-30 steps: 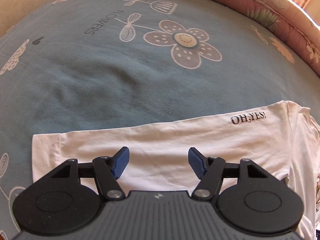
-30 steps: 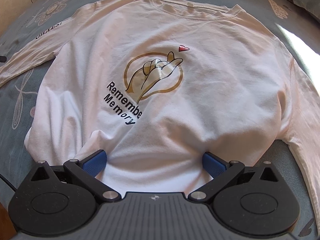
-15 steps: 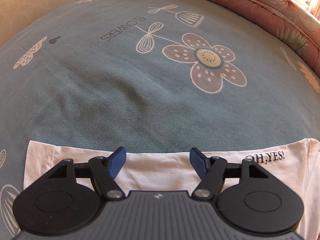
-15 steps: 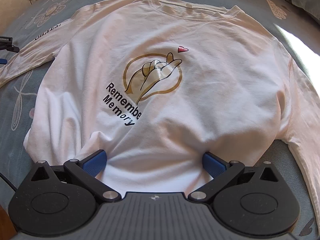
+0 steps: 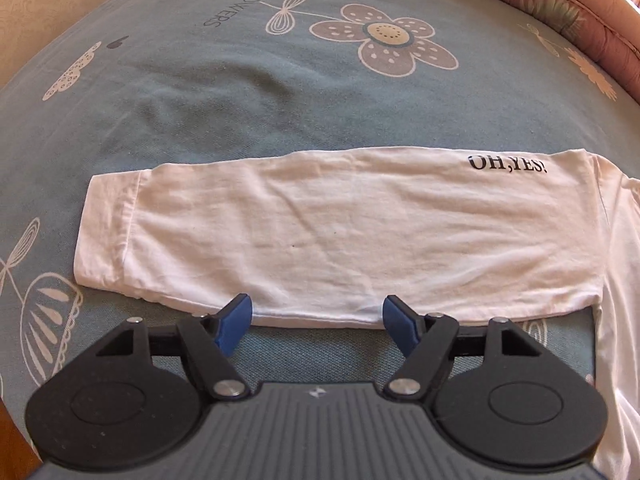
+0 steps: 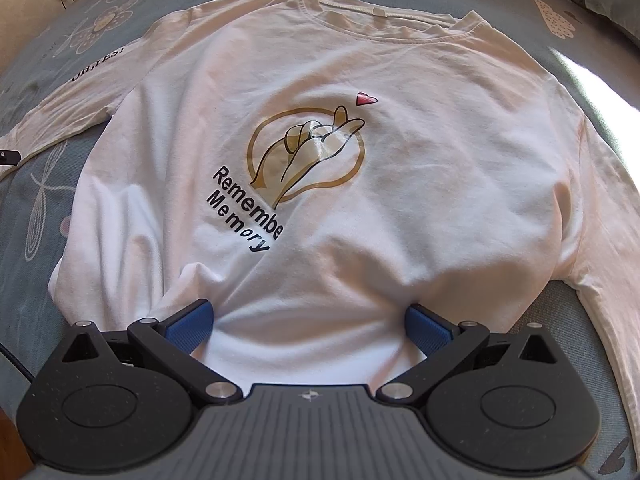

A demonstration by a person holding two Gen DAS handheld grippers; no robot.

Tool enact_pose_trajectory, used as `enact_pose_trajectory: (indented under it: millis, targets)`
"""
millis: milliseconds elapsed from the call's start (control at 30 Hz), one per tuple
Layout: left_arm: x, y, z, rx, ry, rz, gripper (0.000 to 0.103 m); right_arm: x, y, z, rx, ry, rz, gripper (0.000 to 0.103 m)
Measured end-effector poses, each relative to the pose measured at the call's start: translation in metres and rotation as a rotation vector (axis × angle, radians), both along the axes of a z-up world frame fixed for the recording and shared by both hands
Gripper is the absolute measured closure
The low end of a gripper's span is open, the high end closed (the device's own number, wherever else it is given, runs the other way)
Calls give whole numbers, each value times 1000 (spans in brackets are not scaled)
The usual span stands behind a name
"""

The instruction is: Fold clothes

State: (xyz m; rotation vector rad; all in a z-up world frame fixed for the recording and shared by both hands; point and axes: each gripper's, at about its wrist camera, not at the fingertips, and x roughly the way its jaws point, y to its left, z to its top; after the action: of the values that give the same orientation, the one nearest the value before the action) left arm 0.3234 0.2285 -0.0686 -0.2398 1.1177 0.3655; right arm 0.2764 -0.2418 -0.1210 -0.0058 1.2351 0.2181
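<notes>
My left hand-held gripper (image 5: 316, 318) is hovering with its jaws apart and empty at the near edge of the sleeve (image 5: 340, 236) printed "OH, YES!". My right hand-held gripper (image 6: 308, 326) is standing wide open too, its blue pads (image 6: 188, 326) resting on the bunched hem of the white T-shirt (image 6: 420, 208). The shirt is lying face up on the blue flowered bedsheet (image 5: 240, 92), collar farthest away.

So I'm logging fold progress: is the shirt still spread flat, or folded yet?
Spread, not folded. The shirt lies face up, print and collar showing, and its "OH,YES!" sleeve stretches straight out on the bed.
</notes>
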Motion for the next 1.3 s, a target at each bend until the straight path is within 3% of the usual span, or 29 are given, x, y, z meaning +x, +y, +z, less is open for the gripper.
enact_pose_trajectory:
  millis: [100, 267, 400, 500, 600, 867, 967, 1100, 1300]
  targets:
    - [19, -9, 11, 20, -61, -73, 30, 0, 1, 0, -2, 1, -2, 0]
    - [55, -41, 1, 52, -97, -202, 29, 3, 1, 0, -4, 14, 1, 0]
    - [48, -48, -16, 83, -36, -232, 28, 3, 1, 0, -10, 21, 0, 0]
    - [33, -45, -10, 69, -4, -214, 28, 1, 1, 0, -10, 14, 5, 0]
    - [19, -60, 3, 60, 24, -293, 30, 0, -4, 6, 1, 33, 5, 0]
    - [-22, -151, 19, -141, 47, -629, 28, -46, -16, 58, 30, -83, -26, 0]
    - [-39, -180, 15, -189, 63, -719, 28, -69, 4, 62, 24, -71, 33, 0]
    - [-50, -194, 7, -253, 93, -748, 29, -104, 39, 55, 10, -14, 153, 0]
    - [-72, -209, -3, -381, 166, -864, 29, -144, 75, 37, -168, -1, 343, 0]
